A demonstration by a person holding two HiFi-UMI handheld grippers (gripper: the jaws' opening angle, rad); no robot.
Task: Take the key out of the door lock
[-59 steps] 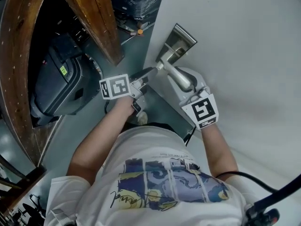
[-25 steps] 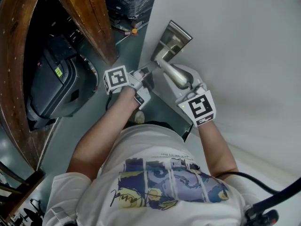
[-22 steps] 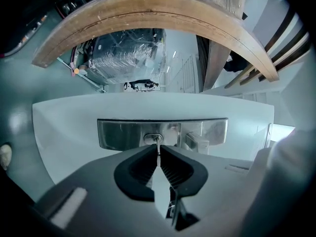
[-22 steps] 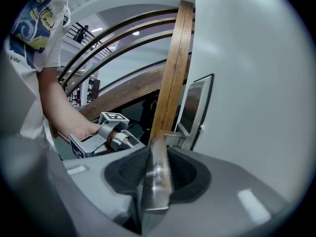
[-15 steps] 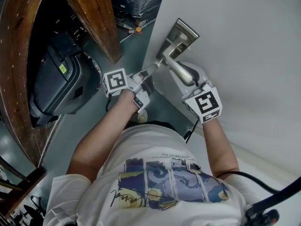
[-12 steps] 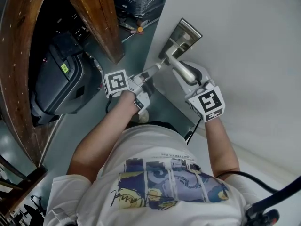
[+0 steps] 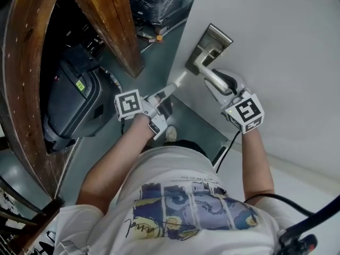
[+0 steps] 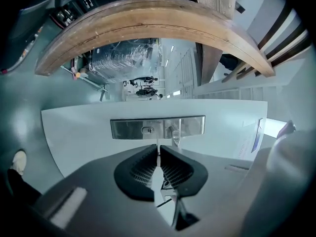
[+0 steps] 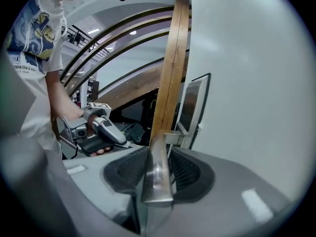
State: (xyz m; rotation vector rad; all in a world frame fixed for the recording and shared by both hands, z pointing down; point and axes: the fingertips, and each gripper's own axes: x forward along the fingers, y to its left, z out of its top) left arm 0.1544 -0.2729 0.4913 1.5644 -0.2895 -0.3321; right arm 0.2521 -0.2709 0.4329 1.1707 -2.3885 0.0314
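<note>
Our left gripper (image 8: 158,153) pinches the thin silver key (image 8: 157,144), already out of the brushed-steel lock plate (image 8: 129,128); our right gripper (image 9: 159,174) is opening around the steel lever handle (image 9: 157,181).

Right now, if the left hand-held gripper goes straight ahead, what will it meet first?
Probably the metal lock plate, close to its keyhole; depth is unclear.
</note>
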